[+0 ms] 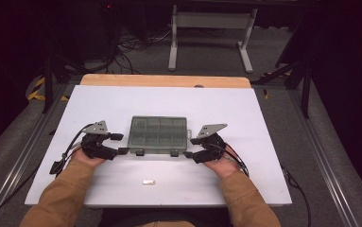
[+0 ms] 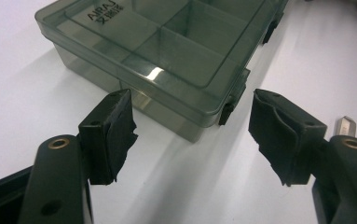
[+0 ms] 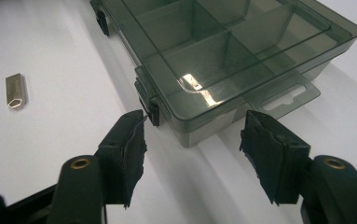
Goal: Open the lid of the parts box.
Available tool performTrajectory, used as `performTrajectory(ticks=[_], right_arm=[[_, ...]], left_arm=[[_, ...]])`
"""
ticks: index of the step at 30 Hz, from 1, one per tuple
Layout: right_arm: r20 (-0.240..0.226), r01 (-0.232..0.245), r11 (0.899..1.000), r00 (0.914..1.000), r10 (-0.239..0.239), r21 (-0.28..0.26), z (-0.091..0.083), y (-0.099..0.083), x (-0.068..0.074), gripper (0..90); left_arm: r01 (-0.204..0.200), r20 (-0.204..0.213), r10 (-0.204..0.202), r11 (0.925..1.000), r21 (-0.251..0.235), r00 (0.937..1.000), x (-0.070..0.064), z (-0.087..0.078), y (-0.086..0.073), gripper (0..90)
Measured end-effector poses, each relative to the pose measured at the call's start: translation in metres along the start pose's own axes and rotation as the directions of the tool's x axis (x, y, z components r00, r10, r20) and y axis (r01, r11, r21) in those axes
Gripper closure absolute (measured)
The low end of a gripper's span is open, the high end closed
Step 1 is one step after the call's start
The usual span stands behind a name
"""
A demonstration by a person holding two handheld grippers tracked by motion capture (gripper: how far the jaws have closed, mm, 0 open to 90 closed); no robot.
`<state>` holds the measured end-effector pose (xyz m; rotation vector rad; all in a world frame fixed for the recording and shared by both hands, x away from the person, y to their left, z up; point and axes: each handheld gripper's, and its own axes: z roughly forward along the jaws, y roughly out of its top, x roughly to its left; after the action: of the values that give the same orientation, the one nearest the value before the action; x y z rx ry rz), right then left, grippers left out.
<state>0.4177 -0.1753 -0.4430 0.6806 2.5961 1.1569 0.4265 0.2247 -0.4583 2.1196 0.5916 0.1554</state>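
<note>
A smoky transparent compartment box [image 1: 159, 132] lies closed in the middle of the white table, two black latches on its near side. My left gripper [image 1: 120, 144] is open at the box's front left corner [image 2: 192, 133], which sits between the pads [image 2: 115, 135] without touching them. My right gripper [image 1: 191, 147] is open at the front right corner [image 3: 190, 137]; its left pad [image 3: 132, 149] is just below a latch [image 3: 153, 112]. A small silver metal piece [image 1: 148, 181] lies on the table near the front edge, also visible as the metal piece [image 3: 16, 90] and the metal piece [image 2: 346, 125].
The white tabletop [image 1: 245, 113] rests on a wooden board [image 1: 164, 80] showing at its far edge. Cables trail from both grippers toward the table sides. A white frame [image 1: 211, 28] stands on the floor beyond the table.
</note>
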Motion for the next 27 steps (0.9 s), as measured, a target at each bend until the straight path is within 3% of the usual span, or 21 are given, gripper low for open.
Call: performTrajectory(ticks=[17, 27], right_arm=[[-0.007, -0.002, 1.000, 1.0000, 0.002, 0.027, 0.007, -0.004, 0.000, 41.9], [-0.005, 0.000, 0.999, 1.0000, 0.000, 0.034, 0.009, -0.005, 0.001, 43.8]], left_arm=[[0.003, 0.017, -0.004, 0.9975, 0.070, 0.9998, 0.002, 0.010, -0.004, 38.9], [-0.013, 0.004, 0.012, 0.9950, 0.099, 0.9999, 0.000, 0.014, -0.004, 42.8]])
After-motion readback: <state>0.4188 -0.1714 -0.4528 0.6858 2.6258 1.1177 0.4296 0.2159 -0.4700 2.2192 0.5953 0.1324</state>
